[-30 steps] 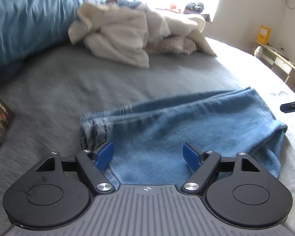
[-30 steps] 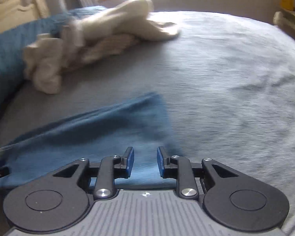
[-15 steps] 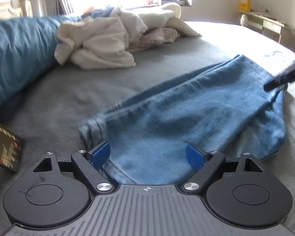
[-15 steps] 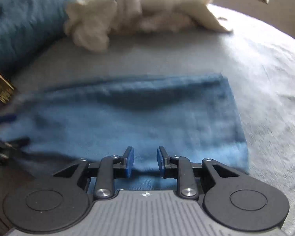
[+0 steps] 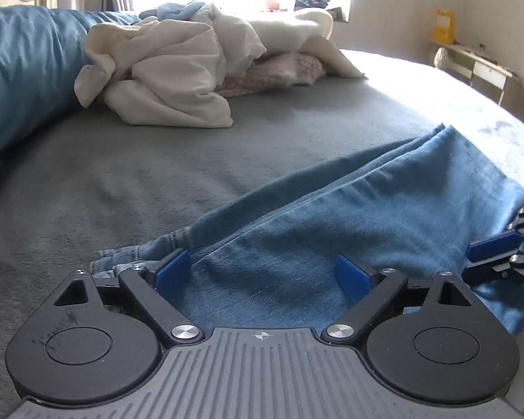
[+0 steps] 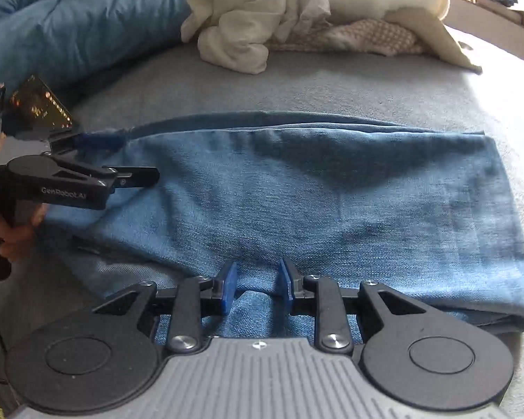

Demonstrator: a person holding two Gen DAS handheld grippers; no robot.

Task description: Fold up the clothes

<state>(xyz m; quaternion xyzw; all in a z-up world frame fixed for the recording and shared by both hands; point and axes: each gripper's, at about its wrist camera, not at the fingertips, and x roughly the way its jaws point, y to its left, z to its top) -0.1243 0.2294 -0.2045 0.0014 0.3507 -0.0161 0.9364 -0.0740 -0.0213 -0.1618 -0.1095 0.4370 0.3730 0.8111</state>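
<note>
The jeans (image 6: 332, 202) are showing as blue denim, matt, with a visible twill weave and stitched seams. The bed cover (image 5: 139, 174) is presenting a grey, napped, matt cloth. The pile of clothes (image 5: 178, 70) is appearing as soft cream fabric, one piece knitted. The left gripper (image 5: 262, 272) is displaying matt black plastic, blue pads and shiny metal screws.

I read "GenRobot.AI" in pale letters on the black side of my left gripper (image 6: 136, 160), seen from the right wrist camera. Nothing else is legible to me.
</note>
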